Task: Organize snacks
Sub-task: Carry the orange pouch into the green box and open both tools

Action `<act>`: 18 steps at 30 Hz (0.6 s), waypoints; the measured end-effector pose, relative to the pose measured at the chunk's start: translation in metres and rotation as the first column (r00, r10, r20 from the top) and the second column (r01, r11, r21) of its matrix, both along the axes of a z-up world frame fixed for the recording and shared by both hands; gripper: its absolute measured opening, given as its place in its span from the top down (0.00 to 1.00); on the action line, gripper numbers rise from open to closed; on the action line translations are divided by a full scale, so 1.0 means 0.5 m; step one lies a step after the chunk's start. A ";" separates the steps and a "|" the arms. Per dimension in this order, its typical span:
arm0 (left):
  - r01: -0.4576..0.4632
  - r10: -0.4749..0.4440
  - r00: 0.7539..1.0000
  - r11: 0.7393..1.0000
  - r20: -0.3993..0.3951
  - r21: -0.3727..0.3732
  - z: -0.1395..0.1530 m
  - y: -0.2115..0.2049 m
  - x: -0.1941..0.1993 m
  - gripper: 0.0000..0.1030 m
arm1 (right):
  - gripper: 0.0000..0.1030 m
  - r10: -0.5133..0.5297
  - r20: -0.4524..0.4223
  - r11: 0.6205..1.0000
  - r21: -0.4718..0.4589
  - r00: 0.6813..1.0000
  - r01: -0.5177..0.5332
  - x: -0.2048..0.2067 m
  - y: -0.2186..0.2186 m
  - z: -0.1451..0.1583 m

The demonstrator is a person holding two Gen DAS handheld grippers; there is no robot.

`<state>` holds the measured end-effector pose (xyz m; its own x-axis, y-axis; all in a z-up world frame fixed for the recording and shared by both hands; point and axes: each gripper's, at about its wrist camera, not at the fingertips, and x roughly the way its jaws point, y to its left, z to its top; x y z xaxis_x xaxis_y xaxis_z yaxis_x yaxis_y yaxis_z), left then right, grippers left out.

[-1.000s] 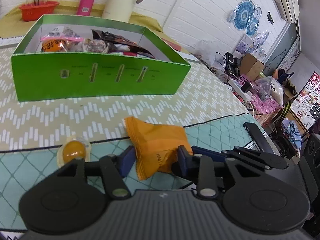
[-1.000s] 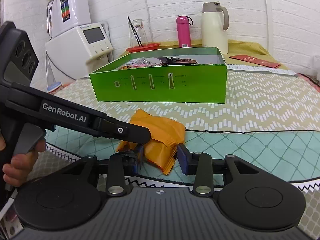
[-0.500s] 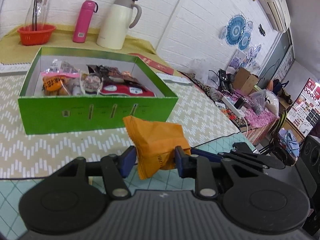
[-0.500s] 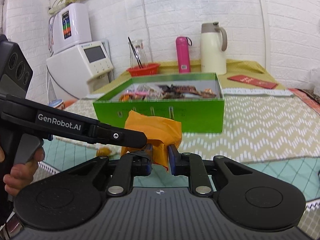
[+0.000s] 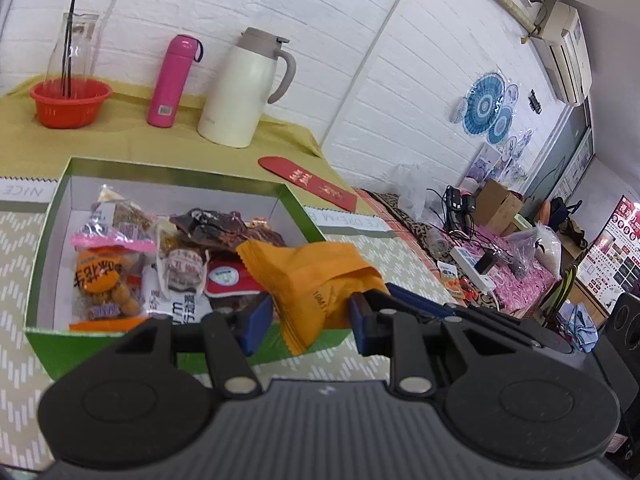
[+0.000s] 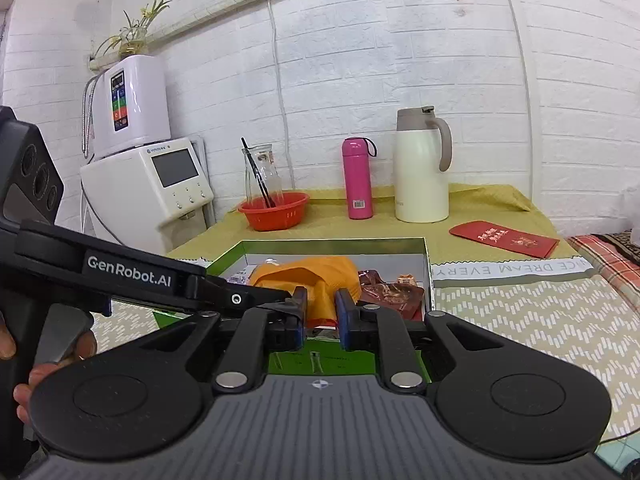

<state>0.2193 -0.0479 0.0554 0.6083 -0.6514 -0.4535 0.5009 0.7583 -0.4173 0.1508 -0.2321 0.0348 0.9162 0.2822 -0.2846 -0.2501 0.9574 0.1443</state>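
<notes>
An orange snack packet [image 5: 308, 276] hangs in the air over the near right corner of the green box [image 5: 40, 256]. Both grippers hold it. My left gripper [image 5: 306, 318] is shut on its lower part. My right gripper [image 6: 320, 312] is shut on the same packet [image 6: 316, 276], seen above the green box [image 6: 428, 268]. The box holds several wrapped snacks, among them a bag of orange balls [image 5: 104, 280] and dark brown packets [image 5: 228, 228].
Behind the box stand a white thermos jug [image 5: 244, 88], a pink bottle [image 5: 172, 80] and a red basket with a glass carafe [image 5: 70, 100]. A red envelope [image 5: 308, 180] lies to the right. A white water dispenser [image 6: 148, 192] stands at the left.
Both grippers have lifted the orange packet off the tablecloth and carried it forward to above the green box. The right gripper closed on it during the lift.
</notes>
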 end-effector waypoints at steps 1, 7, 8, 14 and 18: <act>-0.005 0.005 1.000 1.000 -0.004 0.006 -0.001 -0.004 0.013 0.75 | 0.72 -0.001 -0.010 1.000 0.002 1.000 0.001 0.013 -0.003 -0.004; -0.007 0.008 0.999 1.000 -0.051 0.012 -0.029 -0.020 0.070 0.75 | 0.72 -0.025 -0.041 1.000 -0.009 0.999 0.025 0.057 -0.011 -0.025; -0.009 0.010 0.998 1.000 -0.054 0.017 -0.033 -0.023 0.078 0.75 | 0.72 -0.026 -0.047 1.000 -0.007 0.999 0.026 0.063 -0.014 -0.029; -0.015 0.018 0.996 0.999 -0.083 0.045 -0.059 -0.034 0.127 0.73 | 0.68 -0.028 -0.076 0.999 -0.018 0.997 0.027 0.102 -0.021 -0.053; -0.072 0.076 0.993 0.996 -0.093 0.046 -0.072 -0.019 0.147 0.29 | 0.50 -0.049 -0.060 0.998 -0.053 0.997 0.046 0.116 -0.020 -0.068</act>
